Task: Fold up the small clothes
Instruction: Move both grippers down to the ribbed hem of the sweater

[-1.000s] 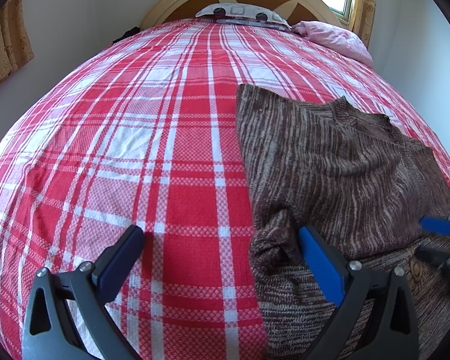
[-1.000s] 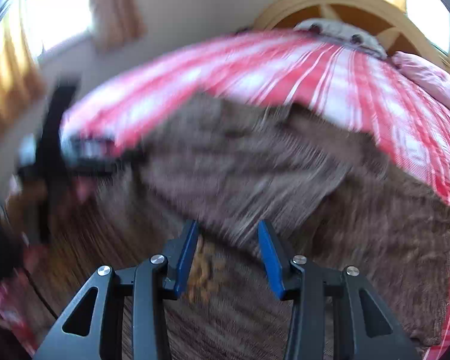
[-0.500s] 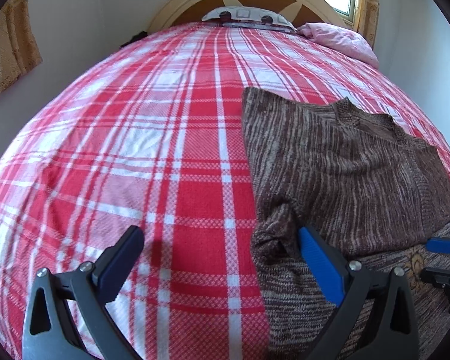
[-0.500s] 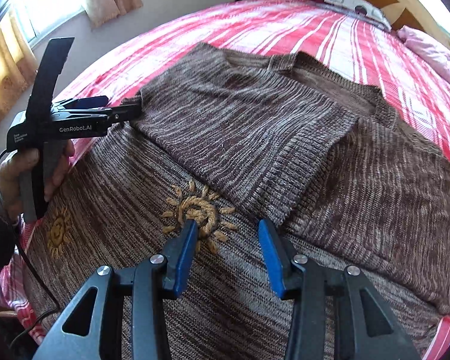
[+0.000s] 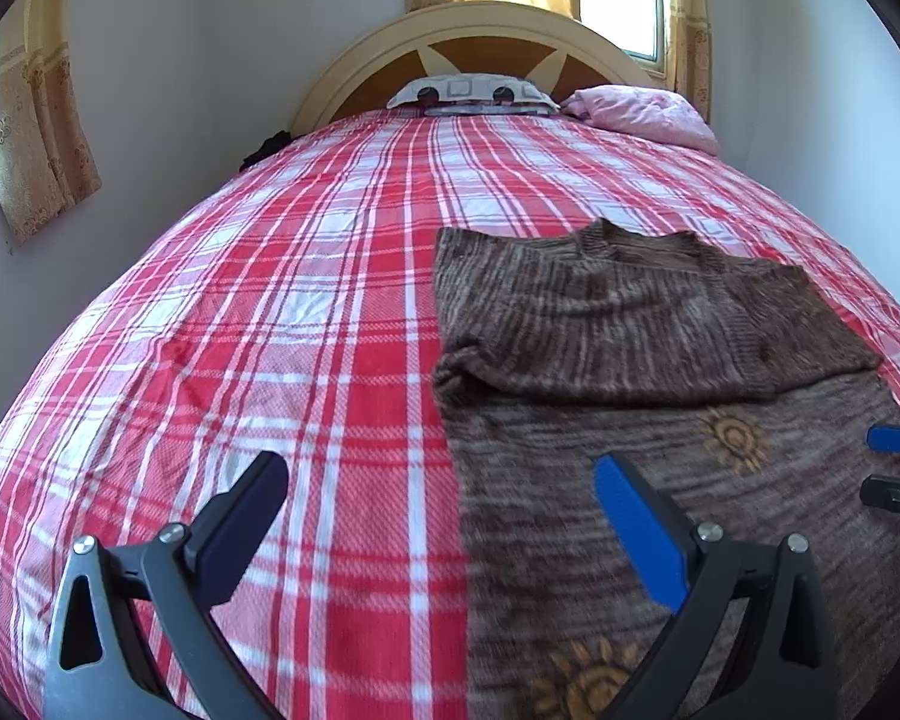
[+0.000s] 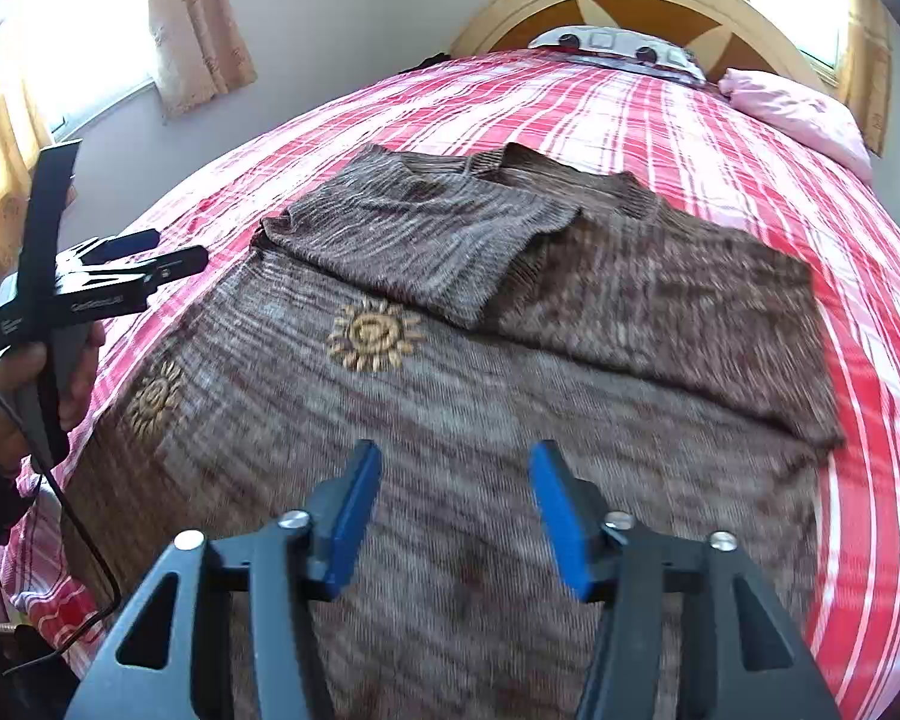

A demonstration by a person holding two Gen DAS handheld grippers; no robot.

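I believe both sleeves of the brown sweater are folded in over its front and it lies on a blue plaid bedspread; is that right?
Not quite: the bedspread is red and white plaid, not blue, as the right wrist view shows. The brown sweater does lie on it with both sleeves folded in.

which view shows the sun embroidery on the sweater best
The right wrist view: two sun motifs show whole on the brown sweater. The left wrist view cuts one sun off at its bottom edge, and the other is small and blurred.
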